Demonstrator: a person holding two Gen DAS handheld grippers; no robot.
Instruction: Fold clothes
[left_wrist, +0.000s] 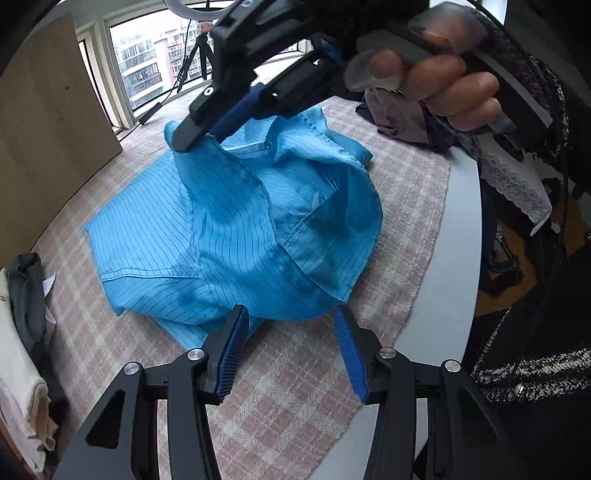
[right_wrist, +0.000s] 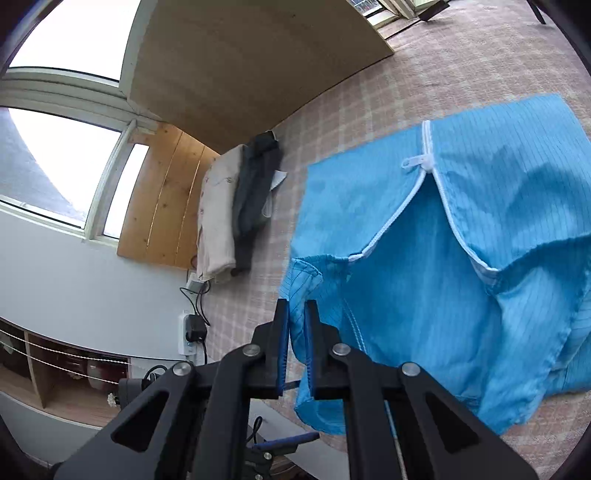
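Observation:
A light blue pinstriped garment (left_wrist: 240, 229) lies rumpled on the plaid-covered table. Its white zipper (right_wrist: 428, 162) shows part open in the right wrist view. My right gripper (right_wrist: 296, 306) is shut on a raised edge of the blue garment (right_wrist: 443, 277), with fabric pinched between its blue pads. In the left wrist view the right gripper (left_wrist: 201, 136) holds that edge up at the garment's far side, and a person's hand (left_wrist: 443, 81) grips its handle. My left gripper (left_wrist: 291, 310) is open at the garment's near hem, its fingers apart and not pressing on the cloth.
The pink plaid cloth (left_wrist: 295, 387) covers a round grey table (left_wrist: 458, 258). A folded stack of cream and dark clothes (left_wrist: 22, 332) (right_wrist: 236, 206) sits at one edge, and a loose pile of clothes (left_wrist: 399, 114) at the far right. A wooden board (left_wrist: 44, 129) leans nearby.

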